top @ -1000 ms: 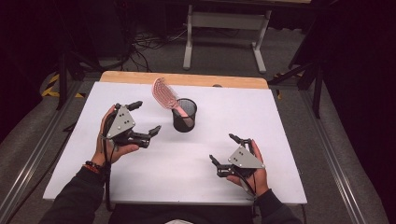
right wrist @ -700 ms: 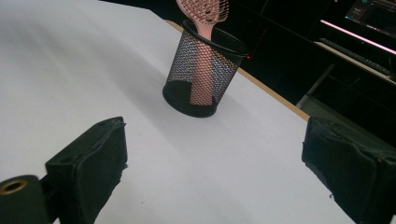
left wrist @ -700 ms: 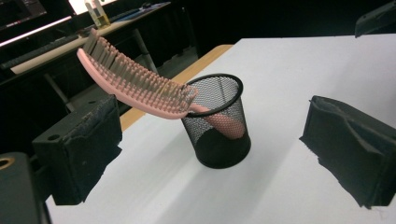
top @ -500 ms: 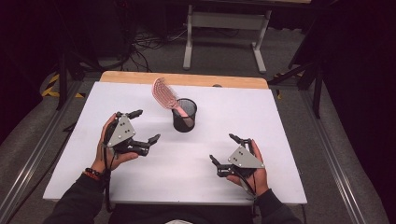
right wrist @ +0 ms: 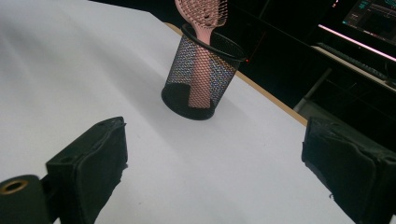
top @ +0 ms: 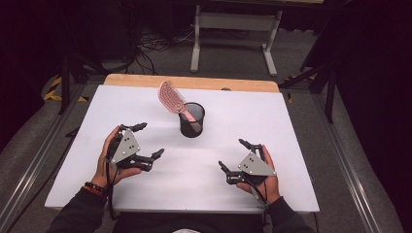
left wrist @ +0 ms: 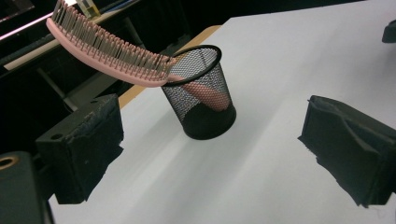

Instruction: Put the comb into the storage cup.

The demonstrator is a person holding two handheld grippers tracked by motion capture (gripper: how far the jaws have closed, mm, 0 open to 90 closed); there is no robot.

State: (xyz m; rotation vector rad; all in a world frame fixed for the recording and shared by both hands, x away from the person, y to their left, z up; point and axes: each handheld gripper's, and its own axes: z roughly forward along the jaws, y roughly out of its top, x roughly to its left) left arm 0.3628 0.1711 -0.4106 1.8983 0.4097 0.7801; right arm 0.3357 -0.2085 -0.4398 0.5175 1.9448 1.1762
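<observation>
A black mesh cup [top: 192,120] stands upright near the middle of the white table [top: 291,121]. A pink hairbrush [top: 171,96] rests handle-down in it, its bristled head leaning out over the rim to the left. In the left gripper view the cup [left wrist: 203,93] and brush [left wrist: 102,51] lie ahead of the wide-apart jaws. The right gripper view has the cup [right wrist: 201,79] and brush [right wrist: 203,18] ahead too. My left gripper [top: 148,141] is open, left of the cup and nearer me. My right gripper [top: 232,158] is open at the front right. Both hold nothing.
A wooden strip [top: 194,82] runs along the table's far edge. Beyond it stand a grey metal frame [top: 233,34] and cables on the floor. Metal rails [top: 350,179] flank the table on both sides.
My left gripper has drawn back toward me and away from the cup, still open. The right gripper, cup and brush have stayed put.
</observation>
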